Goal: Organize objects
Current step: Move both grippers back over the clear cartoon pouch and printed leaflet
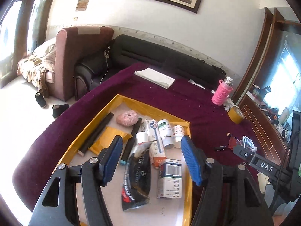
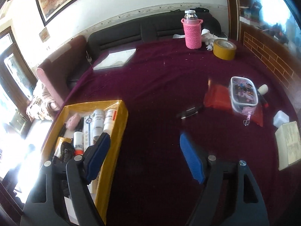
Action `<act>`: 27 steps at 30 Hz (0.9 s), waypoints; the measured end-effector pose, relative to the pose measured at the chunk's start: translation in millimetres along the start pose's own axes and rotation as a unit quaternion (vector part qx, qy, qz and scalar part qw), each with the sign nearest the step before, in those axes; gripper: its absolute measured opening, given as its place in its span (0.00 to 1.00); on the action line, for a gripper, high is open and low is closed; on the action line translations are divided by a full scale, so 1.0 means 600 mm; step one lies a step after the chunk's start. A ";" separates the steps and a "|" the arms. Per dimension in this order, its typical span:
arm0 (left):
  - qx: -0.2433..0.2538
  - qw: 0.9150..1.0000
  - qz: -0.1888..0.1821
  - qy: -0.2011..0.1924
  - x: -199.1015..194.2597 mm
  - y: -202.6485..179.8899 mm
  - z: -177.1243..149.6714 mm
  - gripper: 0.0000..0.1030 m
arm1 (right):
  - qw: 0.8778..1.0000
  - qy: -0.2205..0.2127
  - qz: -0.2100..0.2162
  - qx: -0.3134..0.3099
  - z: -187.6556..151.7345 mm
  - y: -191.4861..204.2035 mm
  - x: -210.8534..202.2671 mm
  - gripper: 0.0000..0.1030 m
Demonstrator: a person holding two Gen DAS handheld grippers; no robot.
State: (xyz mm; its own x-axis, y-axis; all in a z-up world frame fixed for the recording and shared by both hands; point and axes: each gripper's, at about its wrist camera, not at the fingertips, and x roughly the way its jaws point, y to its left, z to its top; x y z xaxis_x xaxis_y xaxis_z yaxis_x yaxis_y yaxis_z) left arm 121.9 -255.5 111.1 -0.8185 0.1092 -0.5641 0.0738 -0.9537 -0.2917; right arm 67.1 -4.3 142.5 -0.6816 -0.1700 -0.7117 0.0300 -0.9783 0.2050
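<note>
A yellow-rimmed box (image 1: 150, 109) sits on the maroon tablecloth and holds several things: white pill bottles (image 1: 165, 131), a medicine carton (image 1: 170, 179), a black foil pouch (image 1: 137, 177), black tubes (image 1: 97, 133), a pink puff (image 1: 126, 118). My left gripper (image 1: 150, 160) is open and empty, hovering over the box. The box also shows in the right wrist view (image 2: 116, 131). My right gripper (image 2: 144, 158) is open and empty above bare cloth right of the box. A small black object (image 2: 189, 112), a red packet (image 2: 218, 98) and a clear pouch (image 2: 242, 94) lie beyond it.
A pink-sleeved bottle (image 2: 192, 32) and a yellow tape roll (image 2: 224, 49) stand at the table's far side. A white notepad (image 2: 116, 58) lies far left. White boxes (image 2: 287, 143) sit at the right edge. A dark sofa (image 1: 150, 54) is behind the table.
</note>
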 end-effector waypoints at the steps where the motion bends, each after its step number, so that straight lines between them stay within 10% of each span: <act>1: 0.010 1.000 -0.004 -0.004 -0.005 -0.014 -0.002 0.56 | 1.000 -0.017 -0.013 -0.011 -0.005 -0.004 -0.012 0.74; 6: 0.025 0.998 -0.050 0.003 -0.035 -0.089 0.001 0.56 | 0.975 -0.180 -0.107 -0.070 -0.029 -0.028 -0.119 0.77; 8: 0.041 0.997 -0.071 -0.008 -0.061 -0.131 0.013 0.56 | 0.969 -0.223 -0.072 -0.073 -0.033 -0.064 -0.155 0.83; 13: 0.077 0.987 -0.133 -0.038 -0.135 -0.235 0.061 0.56 | 0.993 -0.114 -0.031 -0.032 0.025 -0.189 -0.149 0.83; 22: 0.111 0.967 -0.217 -0.071 -0.200 -0.380 0.131 0.77 | 0.947 -0.197 -0.233 -0.102 0.124 -0.348 -0.291 0.83; 27: 0.140 0.968 -0.205 -0.033 -0.119 -0.381 0.065 0.88 | 0.959 -0.170 -0.219 -0.053 0.107 -0.408 -0.284 0.83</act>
State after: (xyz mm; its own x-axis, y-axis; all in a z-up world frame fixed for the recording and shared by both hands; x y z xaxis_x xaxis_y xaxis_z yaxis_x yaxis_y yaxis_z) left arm 141.5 -55.9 248.3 -0.7814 0.4853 -0.3923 -0.4151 -0.8736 -0.2539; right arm 128.5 271.9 256.7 -0.8448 0.2903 -0.4495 -0.2514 -0.9569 -0.1457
